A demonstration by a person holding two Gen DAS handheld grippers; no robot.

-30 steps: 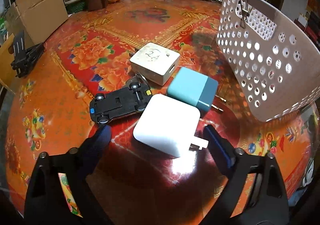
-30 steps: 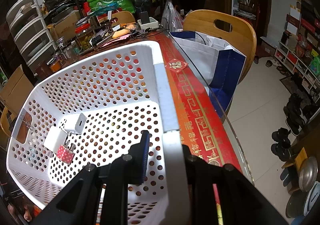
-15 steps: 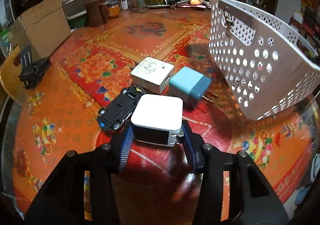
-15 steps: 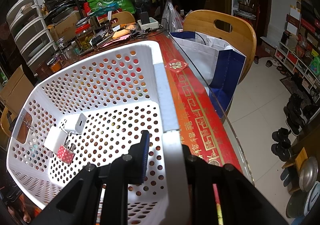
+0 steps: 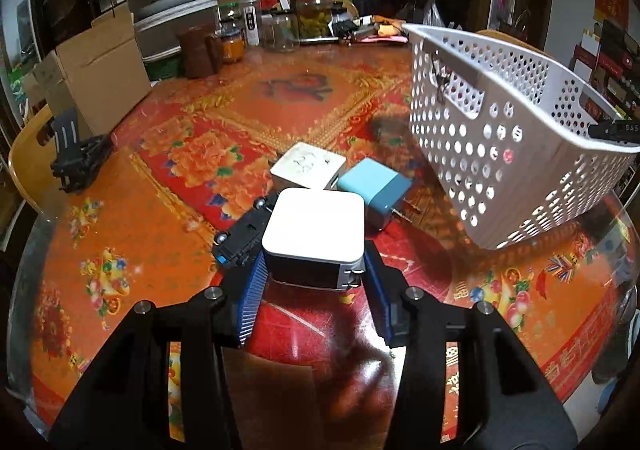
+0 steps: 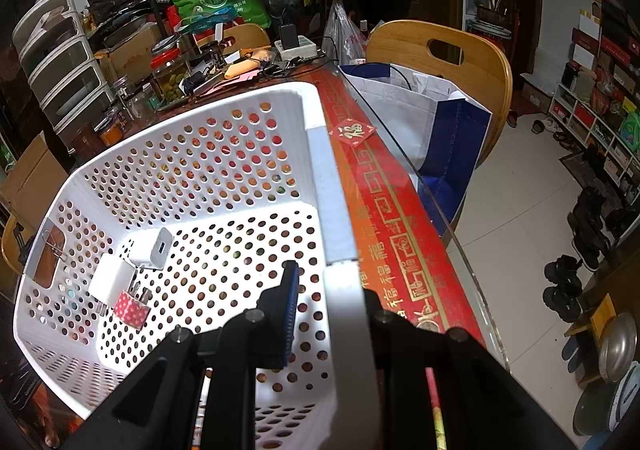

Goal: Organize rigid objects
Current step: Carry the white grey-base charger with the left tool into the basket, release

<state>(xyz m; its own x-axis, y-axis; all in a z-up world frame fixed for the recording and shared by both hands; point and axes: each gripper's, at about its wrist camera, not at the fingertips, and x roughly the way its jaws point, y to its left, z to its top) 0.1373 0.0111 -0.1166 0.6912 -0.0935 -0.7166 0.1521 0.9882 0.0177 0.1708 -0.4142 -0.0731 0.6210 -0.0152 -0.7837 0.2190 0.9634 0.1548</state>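
White charger point(image 5: 314, 234) — pinched between left claw point(image 5: 314, 282) pads, off table point(image 5: 132, 210)

Open tabletop point(image 5: 132, 210) (basket point(image 5: 500, 154) rightward)

Left tool point(image 5: 314, 282): black angular plastic arms with cut-out slots, round silver screws, blue ribbed pads point(image 5: 249, 304). Right tool point(image 6: 326, 310): same black frame, silver screws, a blue ribbed pad.

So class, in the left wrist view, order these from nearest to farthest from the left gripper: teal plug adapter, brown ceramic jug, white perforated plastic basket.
1. Teal plug adapter, just ahead, right.
2. White perforated plastic basket, farther right.
3. Brown ceramic jug, far back, left.
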